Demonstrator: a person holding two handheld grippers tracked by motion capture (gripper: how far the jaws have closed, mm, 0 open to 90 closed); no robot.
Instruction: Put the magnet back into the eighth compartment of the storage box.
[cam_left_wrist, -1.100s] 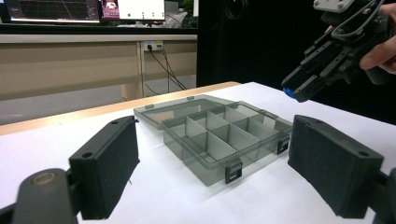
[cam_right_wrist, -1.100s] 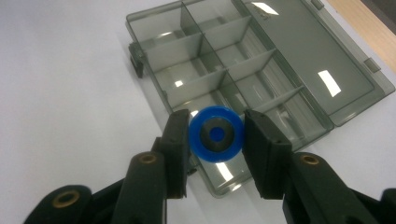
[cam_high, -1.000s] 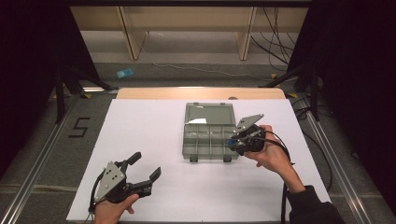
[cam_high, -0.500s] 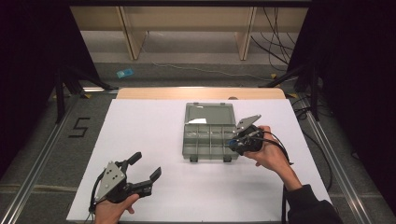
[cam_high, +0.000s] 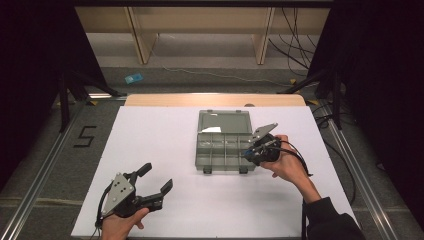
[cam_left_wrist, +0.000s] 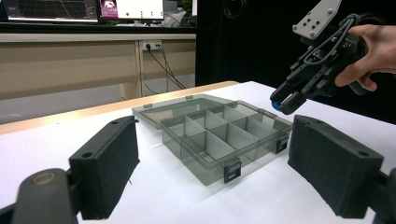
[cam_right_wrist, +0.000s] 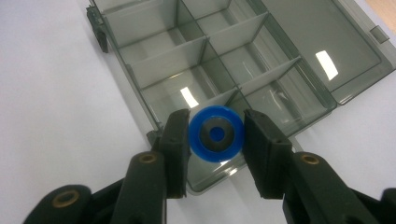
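Right gripper view: the right tool (cam_right_wrist: 215, 134) is clamped on a blue ring (cam_right_wrist: 215, 133), low centre of frame, hovering above the near corner of the open grey organiser box (cam_right_wrist: 243, 60). High view, lower left: the left tool (cam_high: 156, 182) sits wide open and empty over the white counter (cam_high: 150, 145).

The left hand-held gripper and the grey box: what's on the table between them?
Nothing; bare white table separates the left hand-held gripper from the compartment box, seen from the high view.

glossy smoky plastic box (cam_right_wrist: 261, 70), matt white tabletop (cam_high: 160, 145)
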